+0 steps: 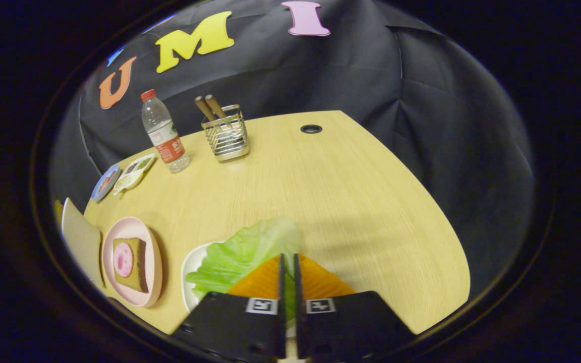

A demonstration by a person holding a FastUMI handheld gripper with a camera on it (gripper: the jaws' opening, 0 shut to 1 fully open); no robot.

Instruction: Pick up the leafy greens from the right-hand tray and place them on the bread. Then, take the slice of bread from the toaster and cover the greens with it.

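A: What is seen along the fingers in the gripper view?

B: The gripper [287, 262] is brought to a narrow slit, and the lettuce leaf [242, 254] is pinched between the two fingers. The leaf is spread to the left and just ahead of the tips, over the white tray [193, 267], which is partly covered by it. Whether the leaf is lifted clear of the tray cannot be told.

A: And where is the bread?

B: On the pink plate [131, 262], to the left of the tray, a bread slice [130, 263] topped with a round of ham [123, 259] is laid. Farther off, a water bottle [164, 132] and a wire holder with chopsticks [226, 133] are stood on the wooden table [331, 191].

A: What could go wrong from here?

B: Only an edge of the leaf appears to be caught, so it could be torn or slipped out if it is swung quickly. Being limp, it could be folded on landing and the ham left half uncovered. The tray could also be dragged if the leaf is clung to it.
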